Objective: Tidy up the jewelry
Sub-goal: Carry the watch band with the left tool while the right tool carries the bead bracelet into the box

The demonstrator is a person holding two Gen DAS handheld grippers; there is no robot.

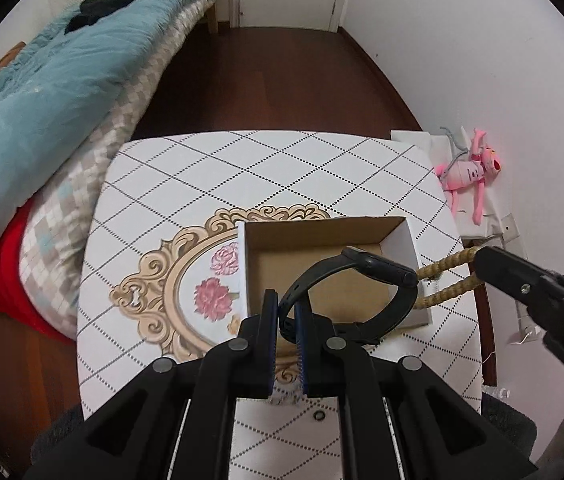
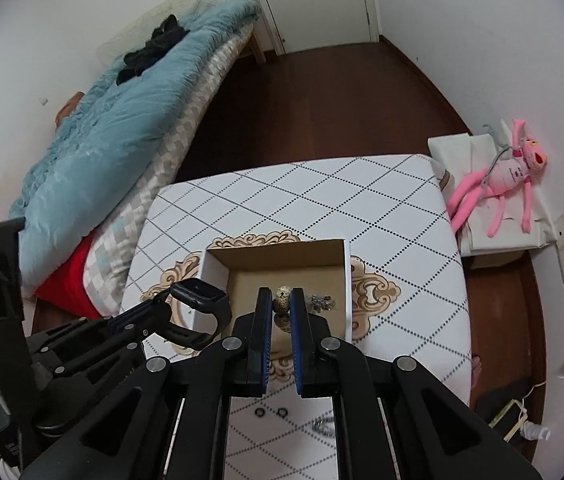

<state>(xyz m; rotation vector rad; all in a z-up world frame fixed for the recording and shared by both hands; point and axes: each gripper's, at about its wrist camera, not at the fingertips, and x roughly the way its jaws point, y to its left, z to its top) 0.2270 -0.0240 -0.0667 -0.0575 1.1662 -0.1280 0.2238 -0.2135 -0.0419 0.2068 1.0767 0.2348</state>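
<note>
An open cardboard box (image 1: 398, 240) with white outer walls stands on the patterned table; it also shows in the right wrist view (image 2: 347, 276). My left gripper (image 1: 287, 316) is shut on the strap of a black smartwatch (image 1: 378, 268) and holds it over the box; the watch also shows in the right wrist view (image 2: 202, 296) at the box's left wall. My right gripper (image 2: 281, 306) is shut on a beaded bracelet (image 2: 283, 293) with speckled beads, held over the box. In the left wrist view the tan beaded bracelet (image 1: 446, 276) hangs from the right gripper's tip. A small dark trinket (image 2: 320, 301) lies inside the box.
The table (image 2: 382, 208) has a white diamond-pattern cloth. Two small black rings (image 2: 270, 413) and a thin chain (image 2: 324, 426) lie near its front edge. A bed with a blue quilt (image 1: 42, 92) is at the left. A pink plush toy (image 2: 502, 184) lies on white boxes at the right.
</note>
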